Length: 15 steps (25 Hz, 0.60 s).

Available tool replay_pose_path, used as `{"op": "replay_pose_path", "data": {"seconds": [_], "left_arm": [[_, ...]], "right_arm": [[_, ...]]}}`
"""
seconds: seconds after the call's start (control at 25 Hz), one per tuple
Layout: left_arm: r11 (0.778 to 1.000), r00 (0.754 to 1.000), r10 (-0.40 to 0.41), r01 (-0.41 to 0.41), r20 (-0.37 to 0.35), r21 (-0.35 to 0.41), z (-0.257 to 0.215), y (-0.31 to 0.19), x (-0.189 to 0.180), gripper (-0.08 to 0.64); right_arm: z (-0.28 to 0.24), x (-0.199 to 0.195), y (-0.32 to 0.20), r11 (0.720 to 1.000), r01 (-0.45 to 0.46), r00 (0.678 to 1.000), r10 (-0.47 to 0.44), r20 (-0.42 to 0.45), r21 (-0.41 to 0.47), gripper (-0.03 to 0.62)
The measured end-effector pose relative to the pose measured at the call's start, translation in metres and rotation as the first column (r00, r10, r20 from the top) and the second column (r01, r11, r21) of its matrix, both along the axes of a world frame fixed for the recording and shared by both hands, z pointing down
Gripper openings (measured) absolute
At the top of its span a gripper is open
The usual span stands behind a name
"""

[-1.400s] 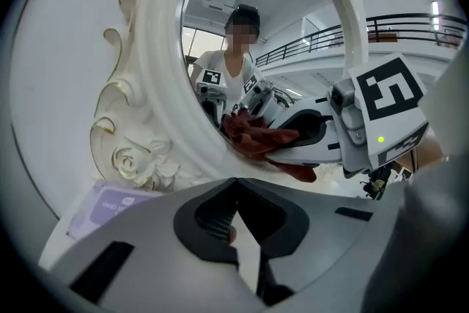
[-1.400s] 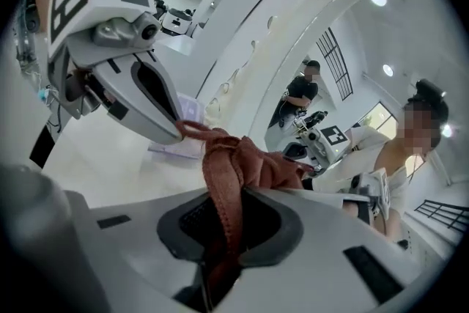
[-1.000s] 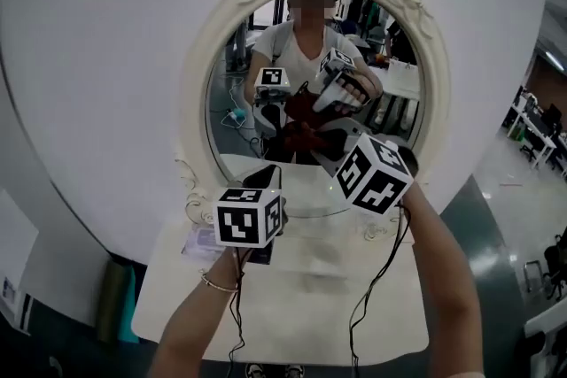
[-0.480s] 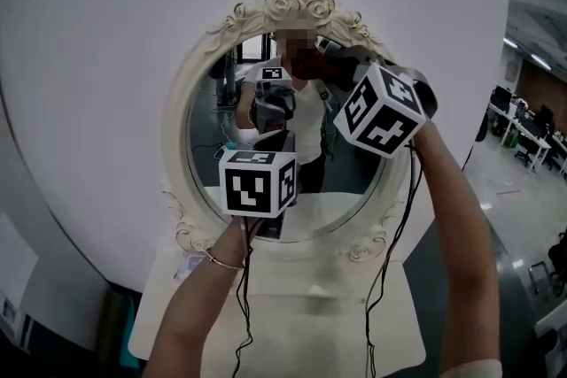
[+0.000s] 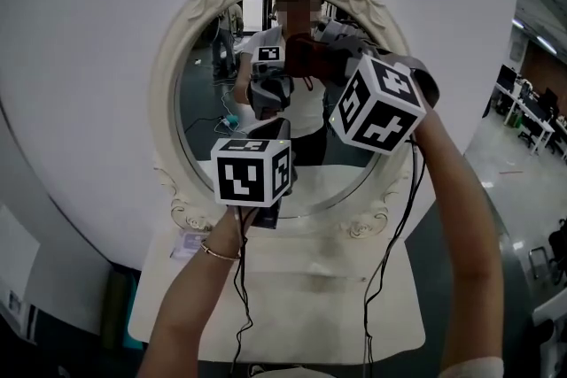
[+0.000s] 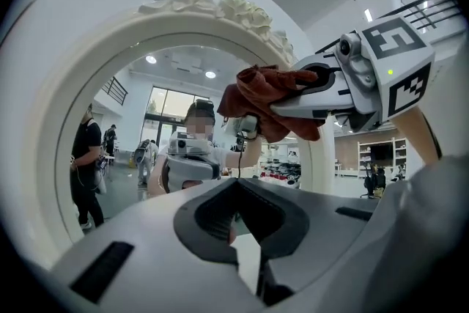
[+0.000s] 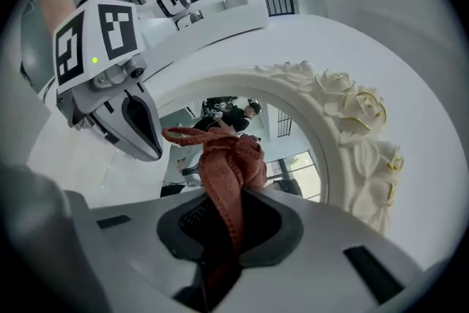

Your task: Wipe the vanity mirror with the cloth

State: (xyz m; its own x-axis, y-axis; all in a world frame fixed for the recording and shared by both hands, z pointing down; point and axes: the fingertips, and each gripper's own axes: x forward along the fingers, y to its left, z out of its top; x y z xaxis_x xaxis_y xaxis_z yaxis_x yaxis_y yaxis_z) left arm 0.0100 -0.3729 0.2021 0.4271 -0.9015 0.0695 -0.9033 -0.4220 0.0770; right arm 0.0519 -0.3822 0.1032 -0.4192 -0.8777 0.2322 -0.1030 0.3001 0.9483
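Observation:
The oval vanity mirror in a cream carved frame (image 5: 168,84) with roses on top stands upright against a white wall. My right gripper (image 5: 330,49) is raised at the glass's upper right and is shut on a rust-red cloth (image 5: 306,57). The bunched cloth (image 7: 231,157) sticks out of the right gripper (image 7: 231,220) and meets the glass just inside the frame (image 7: 352,121). My left gripper (image 5: 271,132) hovers lower, in front of the mirror's lower middle, shut and holding nothing. From the left gripper (image 6: 238,212) the cloth (image 6: 267,102) shows above, near the frame (image 6: 51,106).
The mirror stands on a white vanity tabletop (image 5: 310,297). A small flat packet (image 5: 189,243) lies at the table's left. The white wall (image 5: 80,57) curves behind. Cables hang from both grippers. Office desks (image 5: 532,111) show far right.
The right gripper has carried the cloth from the mirror's lower middle up to its upper right. The left gripper has risen a little and stays low in front of the glass.

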Motion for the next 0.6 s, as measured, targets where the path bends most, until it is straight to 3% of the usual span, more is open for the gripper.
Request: {"op": "replay_pose_path", "data": {"seconds": [0.4,0.6], "left_arm": [[0.989,1.000,0.009,-0.008,0.009,-0.145,0.080,0.007,0.001,0.003],[0.961,1.000,0.009,-0.002,0.024,-0.278,0.156,0.019,0.003,0.003]], "right_arm": [[0.099,0.001,0.002,0.988,0.015,1.000,-0.013,0.015,-0.152,0.063],[0.177,0.001,0.011,0.964,0.038,0.999,-0.029,0.040,-0.262,0.063]]}}
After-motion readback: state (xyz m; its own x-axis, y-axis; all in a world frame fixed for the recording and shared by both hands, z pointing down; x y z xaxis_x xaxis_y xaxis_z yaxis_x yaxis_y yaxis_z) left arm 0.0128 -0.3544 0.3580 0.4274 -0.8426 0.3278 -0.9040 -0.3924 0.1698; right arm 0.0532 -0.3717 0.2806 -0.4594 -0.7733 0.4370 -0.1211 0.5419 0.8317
